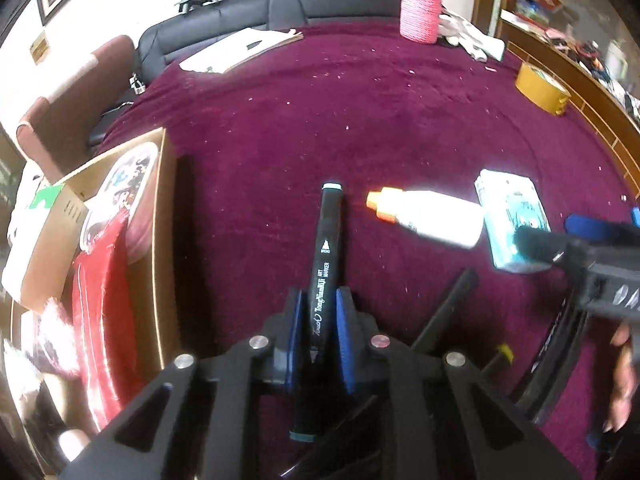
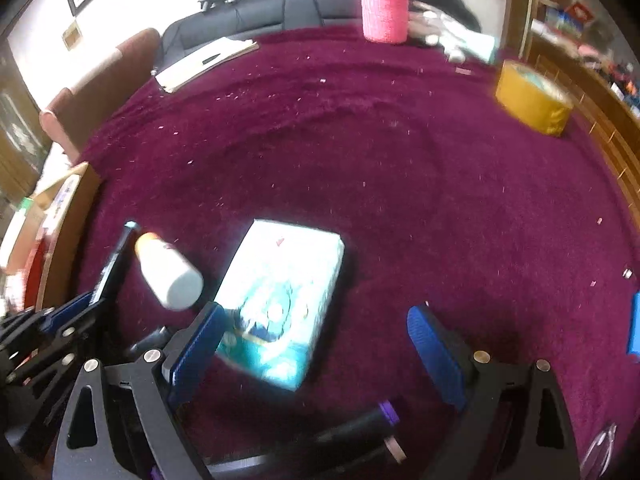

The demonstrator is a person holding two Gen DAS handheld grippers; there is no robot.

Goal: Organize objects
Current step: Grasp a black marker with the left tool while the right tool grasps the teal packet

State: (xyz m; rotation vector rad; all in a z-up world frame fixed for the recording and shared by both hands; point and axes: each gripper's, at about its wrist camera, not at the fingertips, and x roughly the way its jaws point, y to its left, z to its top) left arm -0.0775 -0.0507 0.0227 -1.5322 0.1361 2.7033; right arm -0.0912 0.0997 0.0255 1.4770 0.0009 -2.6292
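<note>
A black marker [image 1: 325, 272] is clamped in the left tongs [image 1: 320, 312]; the right tongs [image 2: 316, 340] are held apart over a teal box [image 2: 280, 300]

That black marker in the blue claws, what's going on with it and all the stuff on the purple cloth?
A person is tidying up with two hand-held tools. The left tool is pinching the black marker between its blue pads. The right tool is open and hovering over the light blue box, not gripping it. A white bottle lies on its side between marker and box. A cardboard box with things already inside sits at the left.
</note>
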